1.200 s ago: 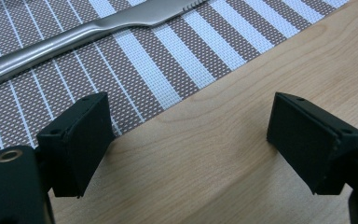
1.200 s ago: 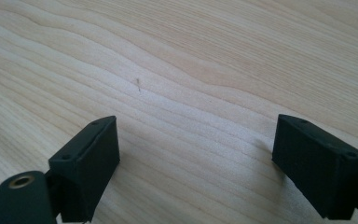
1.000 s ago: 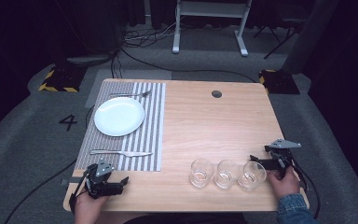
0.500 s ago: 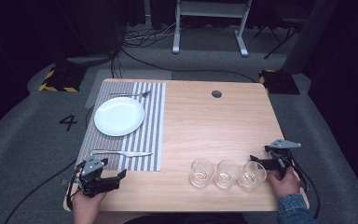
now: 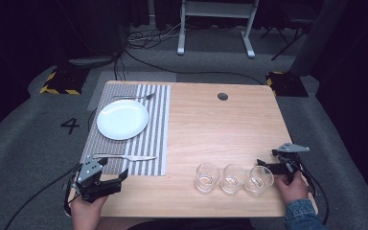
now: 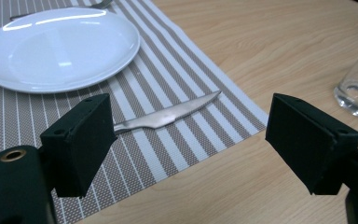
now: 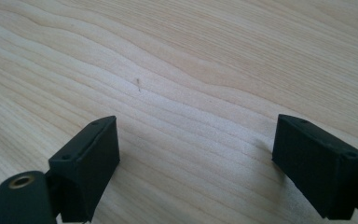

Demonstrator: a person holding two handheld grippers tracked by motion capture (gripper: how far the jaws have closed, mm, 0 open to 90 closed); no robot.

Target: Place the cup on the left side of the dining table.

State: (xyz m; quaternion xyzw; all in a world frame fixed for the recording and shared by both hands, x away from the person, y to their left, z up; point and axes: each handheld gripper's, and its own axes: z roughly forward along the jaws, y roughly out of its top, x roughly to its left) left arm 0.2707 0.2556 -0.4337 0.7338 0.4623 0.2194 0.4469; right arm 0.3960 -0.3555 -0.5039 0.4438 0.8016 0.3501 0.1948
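While the left gripper (image 6: 186, 140) gapes empty, the knife (image 6: 168, 116) lies seemingly just beyond.

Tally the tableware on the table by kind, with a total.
Glasses: 3
Plate: 1
Knife: 1
Fork: 1
Placemat: 1
Total: 7

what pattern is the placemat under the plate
Grey and white stripes on the placemat, clearest in the left gripper view.
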